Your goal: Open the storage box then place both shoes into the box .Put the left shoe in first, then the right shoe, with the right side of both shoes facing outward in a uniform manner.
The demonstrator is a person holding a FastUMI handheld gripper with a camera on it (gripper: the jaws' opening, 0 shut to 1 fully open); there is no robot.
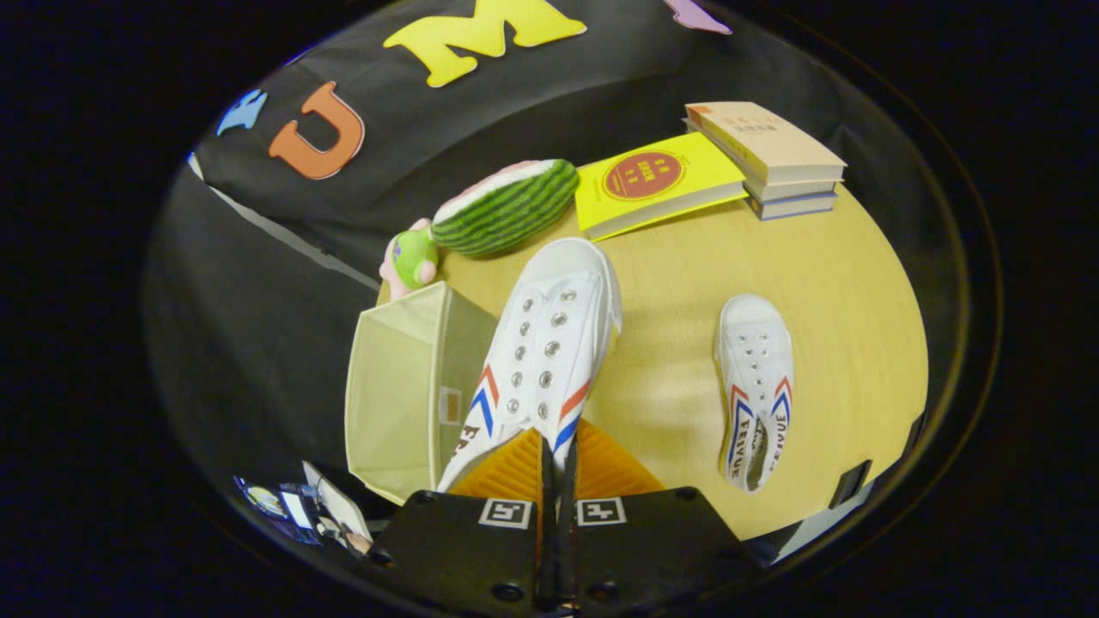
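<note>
Round wooden table point(773, 283) carries a stack of books point(773, 159), a yellow book point(652, 180) and a watermelon plush point(506, 206) far beyond the fingers. Gripper point(558, 455) pinches one white shoe point(541, 360) by its heel edge, toe pointing ahead, beside the open storage box point(403, 386). Second shoe point(755, 386) lies flat on the other side, well apart.

Light falls from above onto the desk point(816, 283), whose pale top is bright and evenly lit, with a soft sheen near its middle. The white shoe point(549, 343) between the fingers is close to overexposed at its toe, and it throws a dim shadow on the desk just beside it. The cloth wall behind stays dark with faint folds. The box point(403, 395) is lit on its outer side and shaded within. The fisheye lens bends the desk edge and the books point(768, 154) into curves. Focus is sharp at the centre and softer toward the rim. The gripper point(558, 463), pinched on the shoe, is dim.
</note>
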